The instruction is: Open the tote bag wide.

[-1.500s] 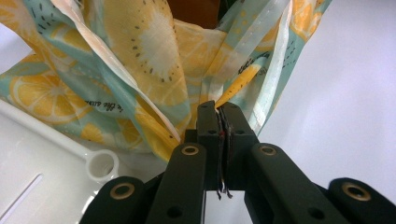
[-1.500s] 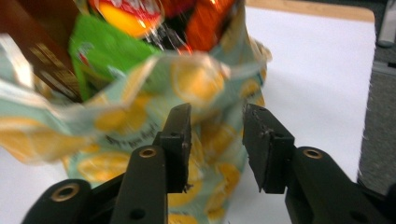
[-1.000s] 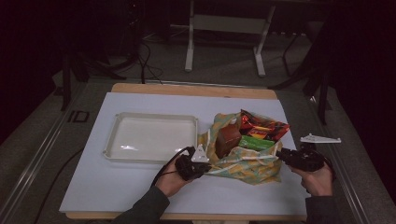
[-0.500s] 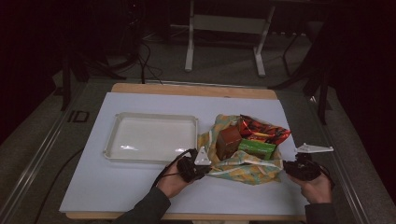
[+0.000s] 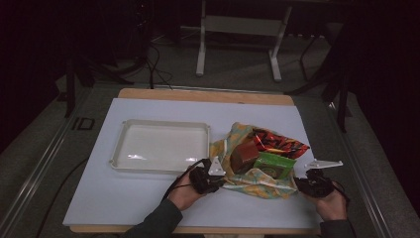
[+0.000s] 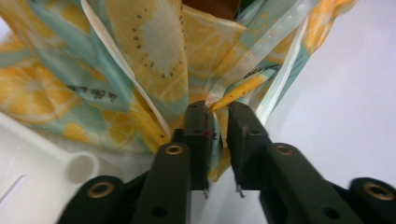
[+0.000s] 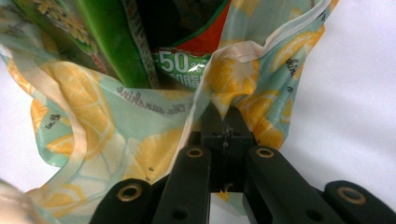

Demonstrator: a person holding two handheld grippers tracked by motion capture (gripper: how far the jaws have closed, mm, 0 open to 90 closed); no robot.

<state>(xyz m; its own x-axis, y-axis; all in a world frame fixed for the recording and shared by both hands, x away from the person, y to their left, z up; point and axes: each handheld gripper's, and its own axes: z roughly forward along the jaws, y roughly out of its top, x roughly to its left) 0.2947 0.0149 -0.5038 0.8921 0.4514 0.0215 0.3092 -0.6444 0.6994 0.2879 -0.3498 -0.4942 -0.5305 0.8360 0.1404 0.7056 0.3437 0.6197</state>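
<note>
One fruit-print bag (image 5: 257, 176) on white table (image 5: 148, 208), mouth up, just right of one empty white tray (image 5: 161, 148). Three items counted inside: brown packet (image 5: 243, 154), green box (image 5: 274, 165), red-orange wrapper (image 5: 277, 142). Two grippers, one per hand, at opposite bag edges. Left gripper (image 6: 218, 122): jaws have just been opening, small gap, bag rim between them, pads not pressing. Right gripper (image 7: 224, 122): jaws clamped tight on bag's other edge.
</note>
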